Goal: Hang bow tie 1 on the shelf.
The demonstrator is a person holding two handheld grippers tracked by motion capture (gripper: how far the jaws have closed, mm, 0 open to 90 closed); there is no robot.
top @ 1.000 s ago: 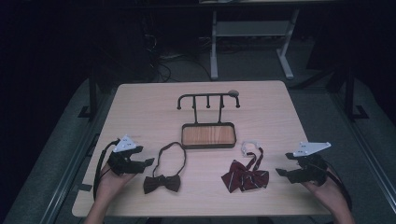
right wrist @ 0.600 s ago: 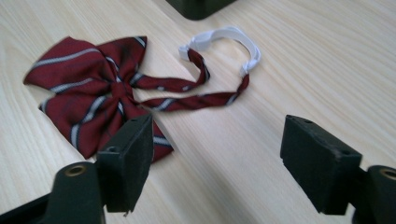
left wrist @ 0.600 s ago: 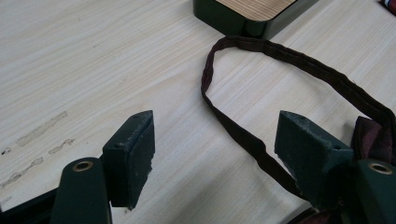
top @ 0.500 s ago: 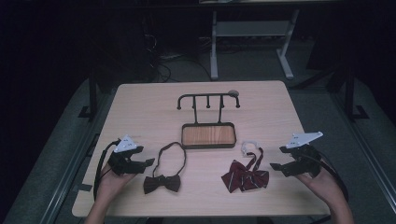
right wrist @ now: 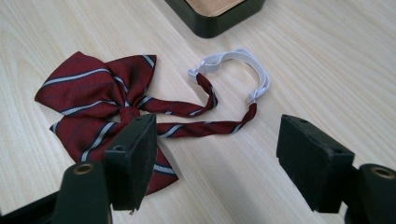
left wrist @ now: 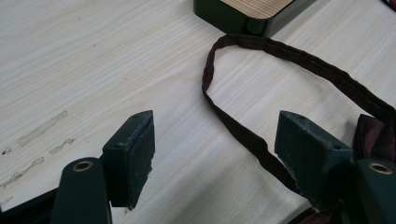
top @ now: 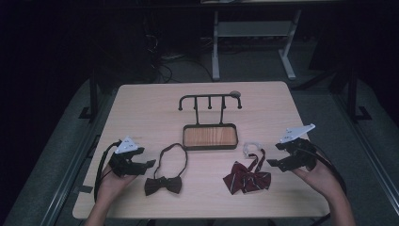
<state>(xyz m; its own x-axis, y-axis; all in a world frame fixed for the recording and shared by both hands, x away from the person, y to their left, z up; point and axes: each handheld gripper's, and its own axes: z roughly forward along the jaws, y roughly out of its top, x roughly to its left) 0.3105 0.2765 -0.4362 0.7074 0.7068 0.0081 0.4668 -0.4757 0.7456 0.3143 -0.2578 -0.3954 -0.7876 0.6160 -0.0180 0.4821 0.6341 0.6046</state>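
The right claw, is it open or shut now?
Open. In the right gripper view the right claw has its two jaws set wide apart, with bare table between them and nothing held; the striped bow tie lies beyond.

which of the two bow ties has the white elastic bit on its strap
The red striped bow tie near the right gripper; its strap ends in a white band. The dark bow tie has a plain dark strap.

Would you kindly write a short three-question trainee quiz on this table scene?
1. True or false: the left tongs grip the dark bow tie.
2. Which bow tie lies nearer the right tongs: A the dark one, B the striped red bow tie?
3. Fill in: the rack stands on a tray with a ____ floor.

Key: 1 false, both tongs are open and hold nothing; 2 B; 3 wooden.
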